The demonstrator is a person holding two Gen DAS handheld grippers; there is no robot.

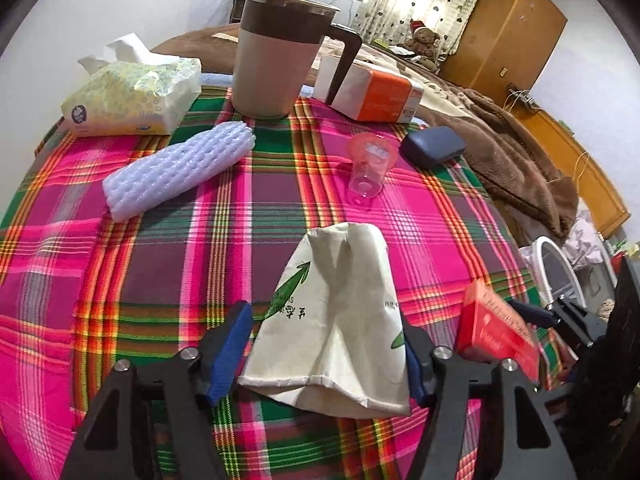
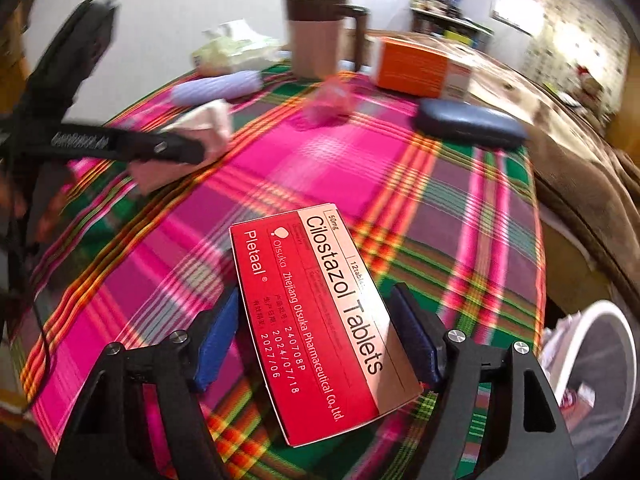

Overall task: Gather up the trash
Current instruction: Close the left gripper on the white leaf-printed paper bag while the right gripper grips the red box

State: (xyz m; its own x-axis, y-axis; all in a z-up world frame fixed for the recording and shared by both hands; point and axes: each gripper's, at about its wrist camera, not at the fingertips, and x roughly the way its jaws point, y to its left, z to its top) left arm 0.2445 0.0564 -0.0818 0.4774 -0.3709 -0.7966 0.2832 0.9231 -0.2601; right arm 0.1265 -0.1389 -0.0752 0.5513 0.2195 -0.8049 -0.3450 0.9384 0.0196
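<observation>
though crushed flat, the paper cup [image 1: 332, 320] on the table [image 1: 120, 280] looks light and soft; the left gripper [image 1: 328, 350] straddles its rim end, fingers half open, right one touching. right gripper [image 2: 316, 332] brackets the stiff, light red box [image 2: 316, 320], "cilostazol tablets", "pletaal", "otsuka", at its long edges; contact unclear.

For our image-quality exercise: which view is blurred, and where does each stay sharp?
Right wrist view: motion-smeared background, jug and tablecloth streaked, red tablet box crisp. Left wrist view: mostly sharp, crushed paper cup clear; red tablet box blurred; fisheye bends edges.
</observation>
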